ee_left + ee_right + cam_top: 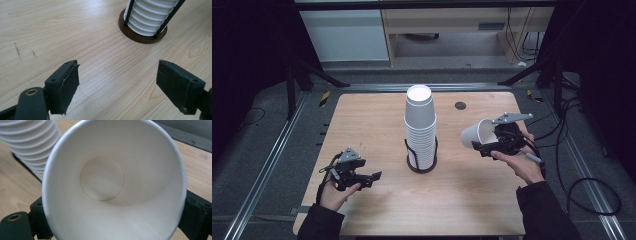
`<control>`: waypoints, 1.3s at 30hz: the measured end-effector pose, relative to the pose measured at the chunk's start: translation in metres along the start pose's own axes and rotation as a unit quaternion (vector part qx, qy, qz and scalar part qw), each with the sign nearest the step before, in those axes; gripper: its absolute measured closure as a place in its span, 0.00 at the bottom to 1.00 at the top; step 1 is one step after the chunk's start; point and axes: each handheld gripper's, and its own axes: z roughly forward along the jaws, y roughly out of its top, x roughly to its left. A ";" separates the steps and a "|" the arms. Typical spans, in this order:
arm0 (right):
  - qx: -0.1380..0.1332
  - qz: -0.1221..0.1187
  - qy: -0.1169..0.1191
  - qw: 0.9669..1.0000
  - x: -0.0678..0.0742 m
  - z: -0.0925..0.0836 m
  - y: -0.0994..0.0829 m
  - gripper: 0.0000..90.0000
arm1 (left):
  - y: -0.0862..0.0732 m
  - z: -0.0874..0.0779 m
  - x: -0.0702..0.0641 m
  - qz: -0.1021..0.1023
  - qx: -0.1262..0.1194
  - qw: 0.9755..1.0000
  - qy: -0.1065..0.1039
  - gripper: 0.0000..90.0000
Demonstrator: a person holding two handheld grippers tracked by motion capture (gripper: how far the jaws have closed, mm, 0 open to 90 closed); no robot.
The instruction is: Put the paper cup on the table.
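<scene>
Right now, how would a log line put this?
right gripper: shut on cup | left gripper: open, nothing between | stack: in holder

The tall stack of cups [420, 125] in its dark wire holder [421, 167] stood mid-table [377, 120] and was the one real obstacle, splitting the wood into a left lane and a right lane. The left gripper [373, 178], jaws apart with bare wood between them, had open tabletop ahead up to the holder's base. On the right, the right gripper [484, 147] held a paper cup [477, 134] above the surface, near the stack but apart from it.
</scene>
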 end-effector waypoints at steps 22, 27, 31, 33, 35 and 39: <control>0.102 0.028 -0.077 0.991 -0.038 0.022 -0.003 0.10 | 0.001 -0.006 0.005 -0.005 -0.006 1.000 0.013 0.20; 0.125 0.027 -0.091 0.988 -0.044 0.030 -0.005 0.10 | 0.001 -0.006 0.005 -0.005 -0.006 1.000 0.013 0.20; 0.131 0.031 -0.093 0.986 -0.047 0.033 -0.007 0.10 | 0.002 -0.005 0.004 -0.006 -0.007 1.000 0.013 0.20; 0.135 0.031 -0.094 0.986 -0.049 0.034 -0.008 0.10 | 0.002 -0.005 0.005 -0.003 -0.004 1.000 0.014 0.20; 0.140 0.033 -0.096 0.985 -0.050 0.035 -0.010 0.10 | 0.002 -0.005 0.005 -0.004 -0.005 1.000 0.014 0.20; 0.153 0.034 -0.101 0.982 -0.055 0.038 -0.014 0.10 | 0.001 -0.004 0.005 -0.005 -0.003 1.000 0.015 0.20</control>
